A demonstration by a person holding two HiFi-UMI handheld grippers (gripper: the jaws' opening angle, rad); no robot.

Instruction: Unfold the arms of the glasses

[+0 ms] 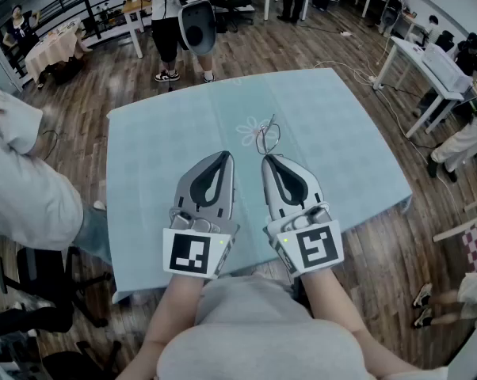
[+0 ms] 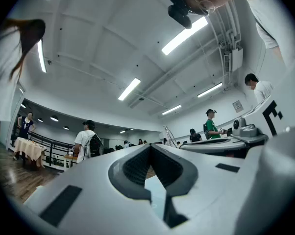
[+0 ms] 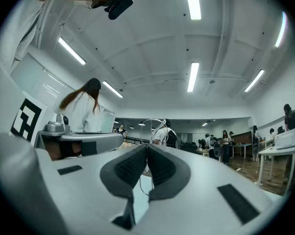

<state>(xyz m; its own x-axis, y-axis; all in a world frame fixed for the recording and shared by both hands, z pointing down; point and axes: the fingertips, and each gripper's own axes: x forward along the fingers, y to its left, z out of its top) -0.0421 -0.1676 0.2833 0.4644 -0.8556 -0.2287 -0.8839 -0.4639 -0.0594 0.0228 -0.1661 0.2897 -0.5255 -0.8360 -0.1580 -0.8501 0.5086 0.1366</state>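
Note:
Thin wire-framed glasses (image 1: 268,137) sit at the middle of the light blue tablecloth (image 1: 341,133), right at the tip of my right gripper (image 1: 268,158). In the right gripper view the jaws (image 3: 146,146) are shut, and the glasses' rim (image 3: 151,120) loops up from the tip, with a thin wire running down between the pads. My left gripper (image 1: 225,157) lies beside the right one, tips a short way apart. Its jaws (image 2: 150,146) are shut with nothing in them. The left gripper view shows the glasses' wire (image 2: 167,131) off to the right, by the right gripper (image 2: 221,143).
A person in white (image 1: 17,172) stands close to the table's left edge. Another person (image 1: 183,22) stands just beyond the far edge. White tables (image 1: 429,62) and seated people are at the right, over a wooden floor.

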